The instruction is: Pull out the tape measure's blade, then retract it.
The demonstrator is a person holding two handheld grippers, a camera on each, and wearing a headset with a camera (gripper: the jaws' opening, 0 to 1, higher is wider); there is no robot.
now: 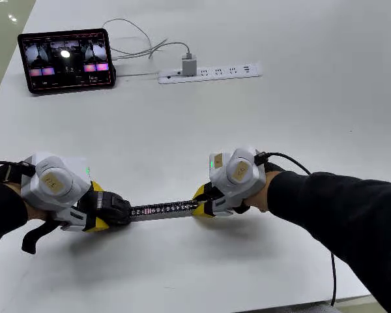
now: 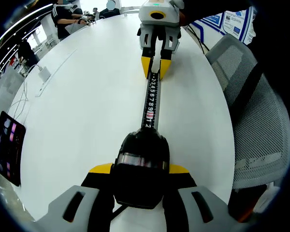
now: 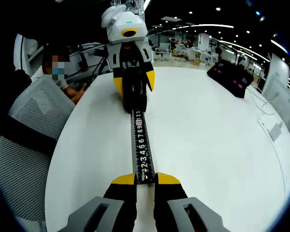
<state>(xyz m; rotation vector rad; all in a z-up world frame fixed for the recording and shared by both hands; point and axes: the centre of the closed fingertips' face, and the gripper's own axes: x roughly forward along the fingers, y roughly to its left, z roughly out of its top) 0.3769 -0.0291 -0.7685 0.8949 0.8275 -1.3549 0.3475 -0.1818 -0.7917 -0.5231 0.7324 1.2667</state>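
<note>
Close to the near edge of the white table [image 1: 267, 137], the left tool [image 1: 107, 212] is clamped on the black plastic tape measure case [image 2: 141, 162], with one yellow-tipped jaw pressed against each side of it. A short length of dark blade with white numerals [image 1: 163, 209] runs straight out of the case, low over the table, to the right tool [image 3: 146, 179], whose jaws are pinched together on the blade's end. Toward the far left corner sits a black tablet with a lit screen [image 1: 66, 60], and near it along the far side lies a white power strip [image 1: 212, 72] with a charger plugged in.
</note>
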